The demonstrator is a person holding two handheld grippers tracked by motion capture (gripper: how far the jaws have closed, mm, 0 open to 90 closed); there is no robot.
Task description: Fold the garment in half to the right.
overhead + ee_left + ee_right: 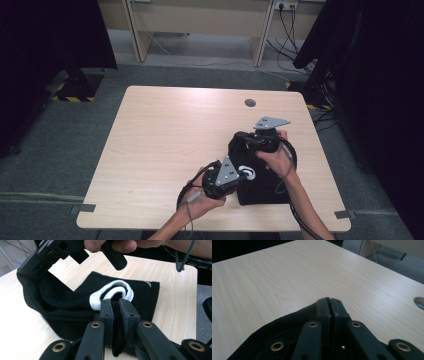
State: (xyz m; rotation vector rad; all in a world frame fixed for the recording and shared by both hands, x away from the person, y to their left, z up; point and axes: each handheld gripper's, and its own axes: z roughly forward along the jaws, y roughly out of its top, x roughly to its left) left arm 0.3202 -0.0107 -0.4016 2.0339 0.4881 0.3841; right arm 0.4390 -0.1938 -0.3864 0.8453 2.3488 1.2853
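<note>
While a person's two hands work at the near right part of a pale wooden desk [165, 135], a black garment [260, 187] with a white collar band [247, 172] lies there, partly lifted off the surface. The left gripper [235, 176] sits at the garment's near left side, its jaws pressed together on a fold of black cloth just below the white band, as the left gripper view shows [116, 302]. The right gripper [250, 140] holds the garment's far edge, raised slightly above the desk; in the right gripper view its jaws [329, 306] meet on the black cloth edge, with bare wood beyond. The two grippers are near each other, the garment stretched between them. A small round cable hole [250, 103] lies in the desk further back, well apart from the garment. Beyond the desk, on grey floor, stand the legs of a light wooden bench [200, 20], trailing cables [287, 30] and dark curtains [380, 75] at both sides.
</note>
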